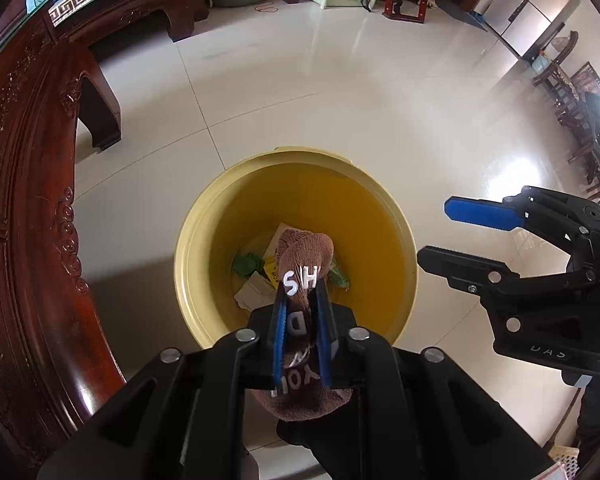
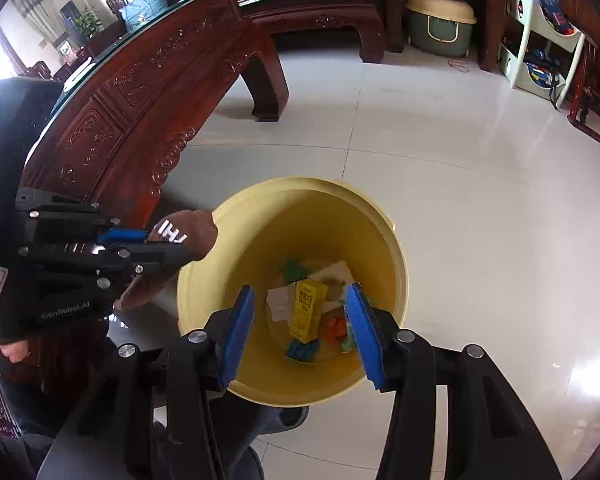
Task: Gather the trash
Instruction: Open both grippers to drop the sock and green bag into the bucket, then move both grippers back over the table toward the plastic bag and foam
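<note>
A yellow bucket [image 1: 204,240] stands on the tiled floor and holds trash: green scraps [image 1: 246,264], paper pieces and a yellow carton [image 2: 308,308]. My left gripper [image 1: 302,284] is shut on a brown sock with white letters [image 1: 304,252] and holds it above the bucket's near side. The sock also shows in the right wrist view [image 2: 188,236], over the bucket's left rim [image 2: 220,216]. My right gripper [image 2: 300,300] is open and empty above the bucket; it shows in the left wrist view [image 1: 440,232] to the right of the bucket.
A carved dark wooden table [image 1: 24,208] curves along the left, close to the bucket. Wooden benches [image 2: 320,20], a green and cream bin [image 2: 440,20] and a white shelf rack [image 2: 540,40] stand at the far wall. Glossy tiled floor [image 1: 340,100] lies beyond the bucket.
</note>
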